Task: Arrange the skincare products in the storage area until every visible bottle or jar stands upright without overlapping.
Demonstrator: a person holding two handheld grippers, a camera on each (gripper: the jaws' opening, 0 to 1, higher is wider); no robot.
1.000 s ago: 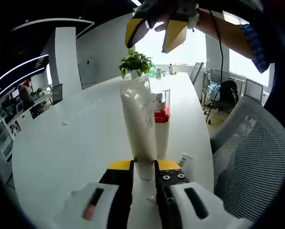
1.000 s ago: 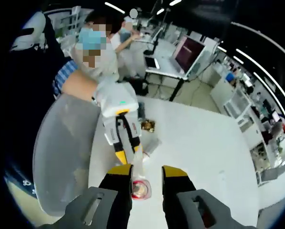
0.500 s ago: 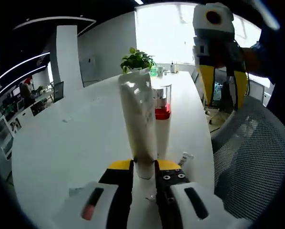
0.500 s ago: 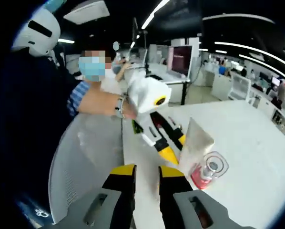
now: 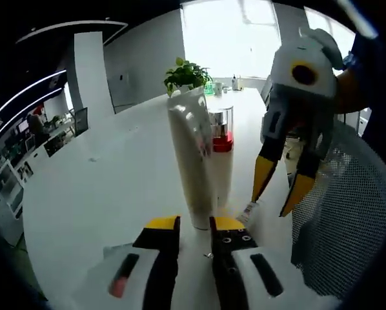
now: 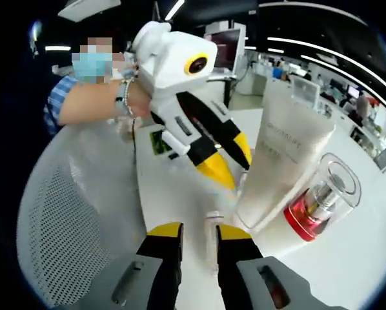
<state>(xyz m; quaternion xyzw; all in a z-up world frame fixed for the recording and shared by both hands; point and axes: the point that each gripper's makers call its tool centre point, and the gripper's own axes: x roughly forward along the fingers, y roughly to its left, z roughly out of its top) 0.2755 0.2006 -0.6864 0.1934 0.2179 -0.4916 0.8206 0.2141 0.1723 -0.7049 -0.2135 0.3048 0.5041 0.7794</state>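
Skincare products are seen standing on the white table (image 5: 102, 187): a white squeeze tube (image 5: 192, 161) is stood cap-down at the centre of the left gripper view, and a clear-capped pump bottle (image 5: 220, 158) with a red band and pale lower body is stood upright touching it at its 3 o'clock side; inside the clear cap a silver pump head is visible. A small white tube (image 5: 248, 212) is seen lying flat on the table at 4 o'clock from the bottle. The left gripper (image 5: 195, 226) is held at 6 o'clock just before the tube's cap, its yellow-tipped jaws a little apart and closed on nothing. The right gripper (image 5: 280, 194) is seen at 3 o'clock, jaws apart, tips pointing down toward the small tube.

In the right gripper view the squeeze tube (image 6: 284, 161) rises at 2 o'clock with the pump bottle (image 6: 322, 206) beside it at 3 o'clock; the left gripper (image 6: 228, 169) is seen at 12 o'clock; a mesh chair (image 6: 70, 219) lies at 9 o'clock.
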